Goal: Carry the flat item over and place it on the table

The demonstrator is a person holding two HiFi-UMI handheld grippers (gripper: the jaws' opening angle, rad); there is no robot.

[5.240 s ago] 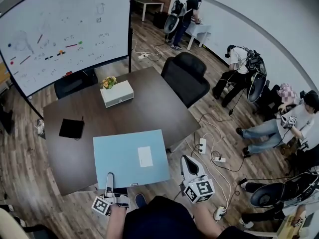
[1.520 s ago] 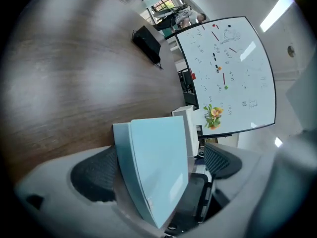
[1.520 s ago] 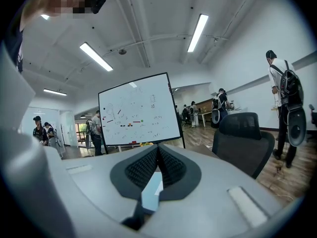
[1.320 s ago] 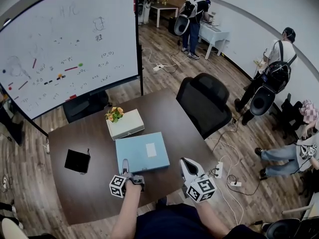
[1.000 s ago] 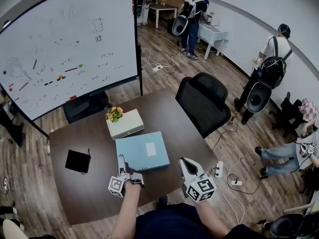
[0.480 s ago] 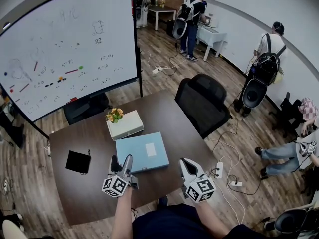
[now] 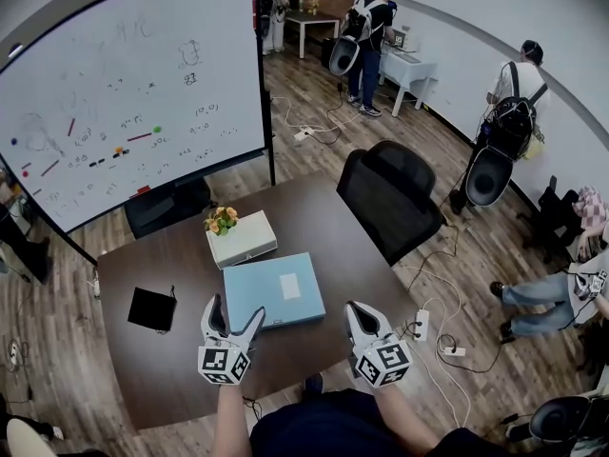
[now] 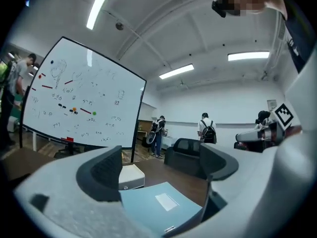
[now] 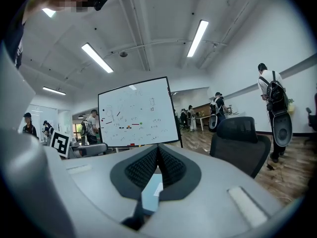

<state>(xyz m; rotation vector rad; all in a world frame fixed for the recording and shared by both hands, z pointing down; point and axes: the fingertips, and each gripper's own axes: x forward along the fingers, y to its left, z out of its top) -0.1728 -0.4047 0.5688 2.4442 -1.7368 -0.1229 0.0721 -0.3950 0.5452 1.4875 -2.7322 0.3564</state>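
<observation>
A flat light-blue folder (image 7: 273,290) with a white label lies on the dark table (image 7: 352,246), just in front of a white box. My left gripper (image 7: 234,312) is lifted off it, near its front-left corner. Its jaws stand wide apart with nothing between them, and they are closing a little. In the left gripper view the folder (image 8: 158,207) lies low beyond the left gripper (image 8: 159,156). My right gripper (image 7: 359,314) hovers at the table's front edge, right of the folder, shut and empty. In the right gripper view its pads (image 9: 171,166) meet, and a sliver of folder (image 9: 150,195) shows under them.
A white box (image 7: 245,240) with flowers (image 7: 221,220) stands behind the folder. A black flat item (image 7: 152,308) lies at the table's left. A black office chair (image 7: 392,198) is at the far right side, a whiteboard (image 7: 124,93) behind. Cables and a power strip (image 7: 416,325) lie on the floor; several people stand farther off.
The folder was carried to the table and set down in front of the white box. My left gripper let go of its front edge, opened and drew back. The right gripper stayed put.
</observation>
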